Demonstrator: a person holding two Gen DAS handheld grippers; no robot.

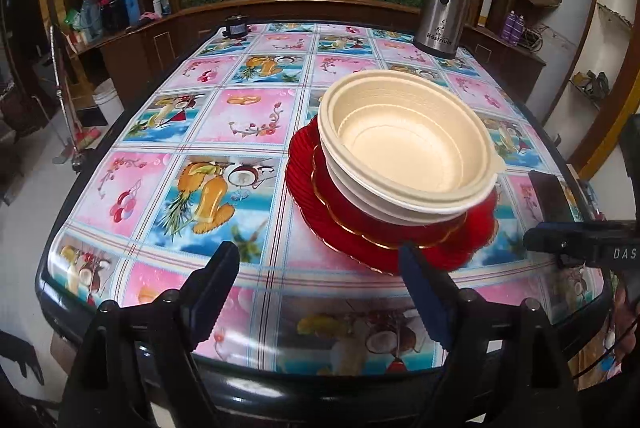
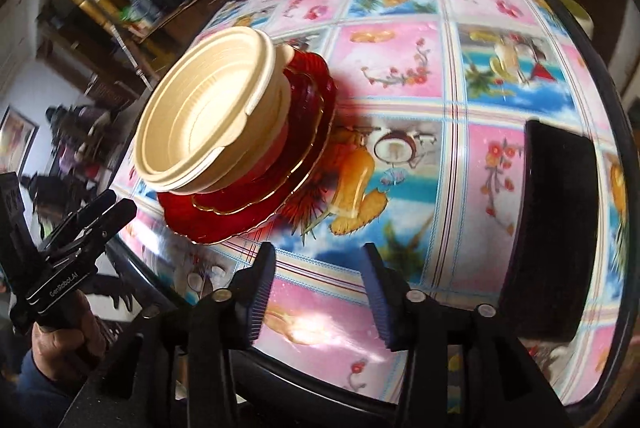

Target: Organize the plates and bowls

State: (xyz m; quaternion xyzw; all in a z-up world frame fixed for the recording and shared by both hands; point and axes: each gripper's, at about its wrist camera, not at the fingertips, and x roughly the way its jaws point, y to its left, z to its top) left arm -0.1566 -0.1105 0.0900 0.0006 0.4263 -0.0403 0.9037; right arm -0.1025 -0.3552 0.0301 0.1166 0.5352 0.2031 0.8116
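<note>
The counter [image 1: 224, 164] wears a glossy cloth of pink and blue squares printed with fruit and flowers. Starting at the left, the left hand-held gripper [image 1: 320, 260] hangs over the near edge, pointing down at the cloth. Its jaws are spread wide with nothing between them; only the bare cloth shows in the gap, and its right finger [image 1: 420, 292] sits just in front of the rim of the plates without my being able to tell whether it touches. In the right wrist view a hand [image 2: 68, 332] grips that tool's handle, with a dark blue sleeve [image 2: 24, 380] below it.

Just beyond, toward the middle of the counter, stands the stack: two red plates [image 1: 320, 212], the smaller gold-rimmed one on the larger, and on them the cream bowls [image 1: 408, 148], nested one inside another, mouth up.

Further right, the right hand-held gripper [image 2: 320, 264] is also parted, with its jaws empty and cloth between them. It is near the stack but clear of it, the plates lying up and to the left of its fingers. To its right a flat black object [image 2: 556, 224] lies on the cloth near the counter's edge.

At the far right corner a steel jug [image 1: 444, 4] stands upright, and a small dark jar [image 1: 235, 26] sits at the far edge on the left.
</note>
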